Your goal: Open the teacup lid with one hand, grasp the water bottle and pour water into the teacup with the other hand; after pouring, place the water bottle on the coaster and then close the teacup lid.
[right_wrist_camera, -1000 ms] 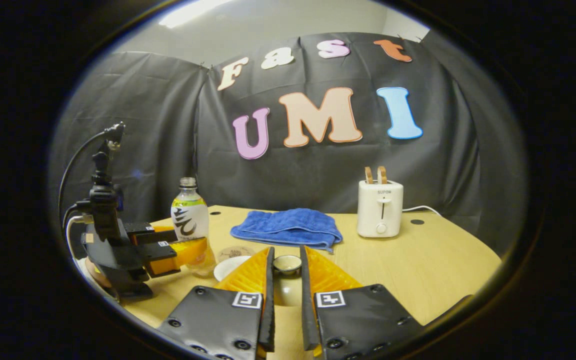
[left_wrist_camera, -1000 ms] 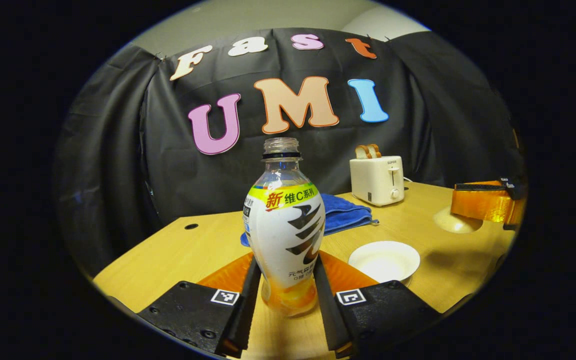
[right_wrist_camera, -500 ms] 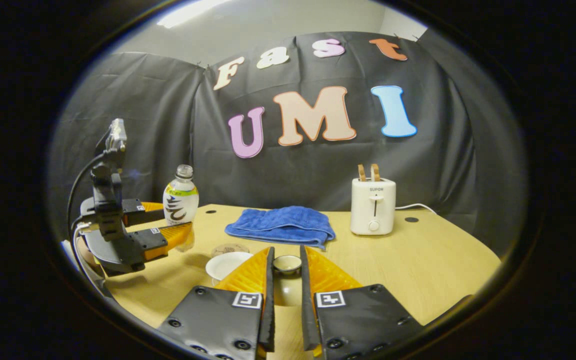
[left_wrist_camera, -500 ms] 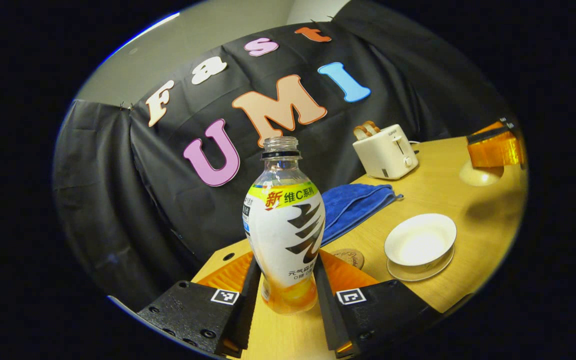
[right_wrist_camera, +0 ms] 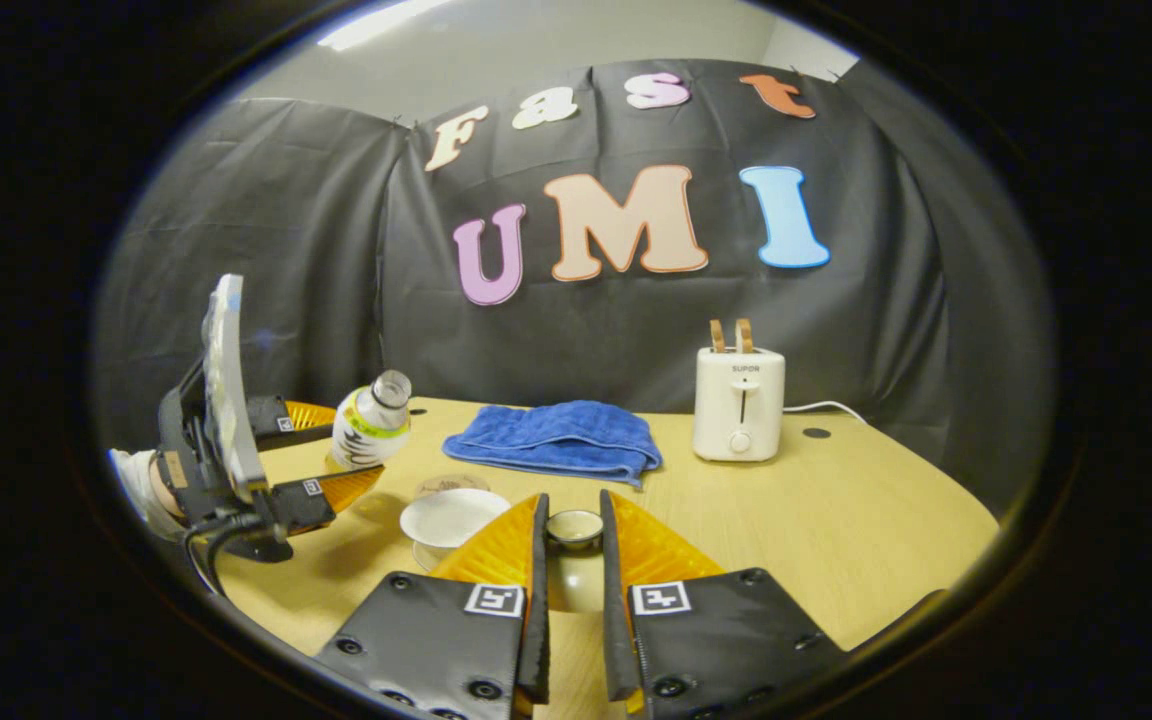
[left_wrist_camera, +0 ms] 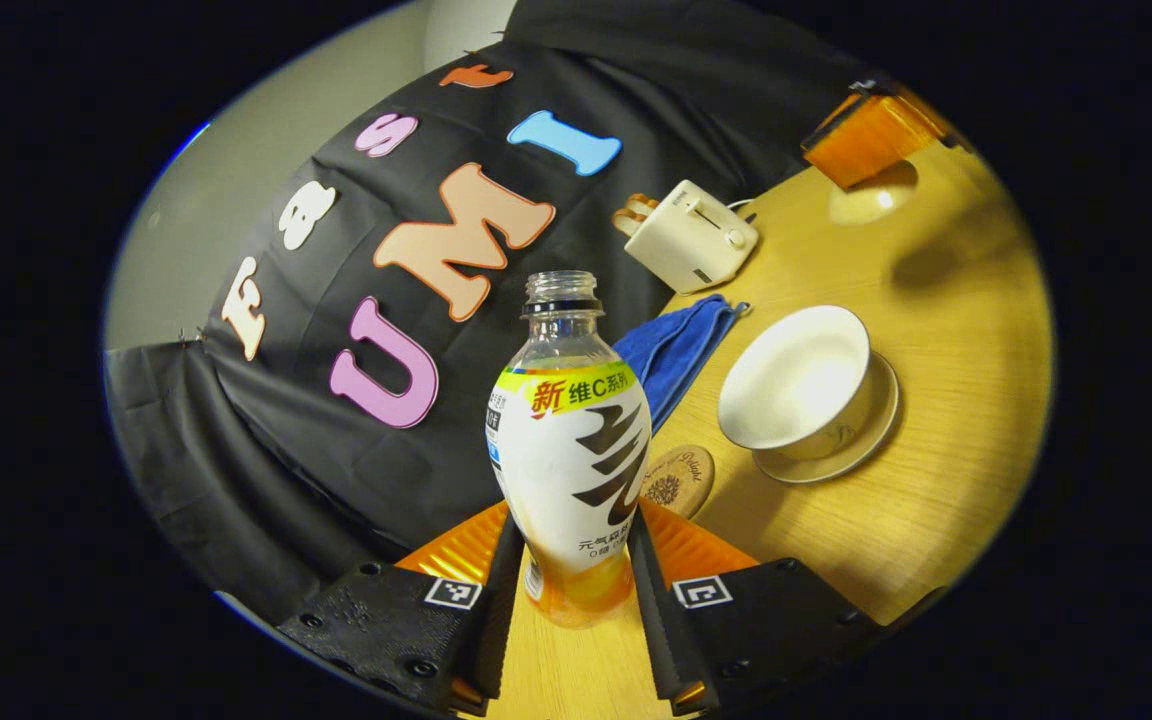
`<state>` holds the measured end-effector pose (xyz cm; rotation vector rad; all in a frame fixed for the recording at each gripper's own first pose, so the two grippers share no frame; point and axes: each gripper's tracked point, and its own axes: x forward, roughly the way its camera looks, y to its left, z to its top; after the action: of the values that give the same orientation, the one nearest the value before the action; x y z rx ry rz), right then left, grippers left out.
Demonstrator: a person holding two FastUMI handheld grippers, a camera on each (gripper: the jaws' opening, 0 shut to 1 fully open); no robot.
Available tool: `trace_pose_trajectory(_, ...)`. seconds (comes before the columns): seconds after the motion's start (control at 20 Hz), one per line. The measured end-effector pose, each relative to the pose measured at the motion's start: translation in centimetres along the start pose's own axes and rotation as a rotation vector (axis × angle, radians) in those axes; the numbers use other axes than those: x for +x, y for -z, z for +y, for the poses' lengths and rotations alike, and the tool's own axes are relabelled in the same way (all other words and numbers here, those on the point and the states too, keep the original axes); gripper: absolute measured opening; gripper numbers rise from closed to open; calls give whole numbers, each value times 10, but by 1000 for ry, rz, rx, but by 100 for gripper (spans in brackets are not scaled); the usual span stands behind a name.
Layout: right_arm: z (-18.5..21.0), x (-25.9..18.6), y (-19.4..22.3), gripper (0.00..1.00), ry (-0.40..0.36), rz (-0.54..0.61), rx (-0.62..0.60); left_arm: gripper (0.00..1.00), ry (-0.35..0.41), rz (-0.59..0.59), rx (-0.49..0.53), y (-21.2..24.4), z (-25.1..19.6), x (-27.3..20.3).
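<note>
My left gripper (left_wrist_camera: 572, 522) is shut on the lower body of an uncapped water bottle (left_wrist_camera: 570, 440). In the right gripper view this bottle (right_wrist_camera: 366, 432) is lifted off the table and tilted, its mouth leaning toward the teacup (right_wrist_camera: 451, 517). The white teacup (left_wrist_camera: 798, 372) stands uncovered on its saucer (left_wrist_camera: 861, 445), right of the bottle. A round wooden coaster (left_wrist_camera: 678, 480) lies between them. My right gripper (right_wrist_camera: 573, 508) is shut on the knob of the teacup lid (right_wrist_camera: 576, 528), held off to the side, with the lid (left_wrist_camera: 871, 202) under that gripper (left_wrist_camera: 866, 135).
A blue towel (right_wrist_camera: 556, 440) lies at the back of the wooden table (right_wrist_camera: 836, 530). A white toaster (right_wrist_camera: 738, 405) with bread in it stands right of the towel, its cord trailing behind. A hand (right_wrist_camera: 141, 480) holds the left gripper at the table's left edge.
The left gripper has lifted the bottle and rolled it over toward the teacup, which now sits nearer in its view. The right gripper and lid have barely moved.
</note>
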<state>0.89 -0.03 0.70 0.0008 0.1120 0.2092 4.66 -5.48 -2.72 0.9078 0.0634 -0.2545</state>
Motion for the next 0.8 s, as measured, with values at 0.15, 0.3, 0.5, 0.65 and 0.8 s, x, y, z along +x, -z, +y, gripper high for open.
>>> trace_pose_trajectory(0.15, 0, -1, 1, 24, 1, 2, -12, 54, 16, 9, 70, 1, -5, 1)
trace_pose_trajectory(0.3, -1, -3, 1, 25, 5, 0, -15, 54, 27, 19, 151, 5, -10, 2)
trace_pose_trajectory(0.5, -7, -3, 6, 24, 16, 7, -5, 54, 39, 28, 255, 9, -13, 5)
trace_pose_trajectory(0.65, -8, -4, 12, 24, 17, 19, -2, 55, 39, 41, 315, 14, -13, 4)
trace_pose_trajectory(0.8, -9, -5, 15, 24, 19, 22, 1, 54, 39, 44, 382, 15, -8, 3)
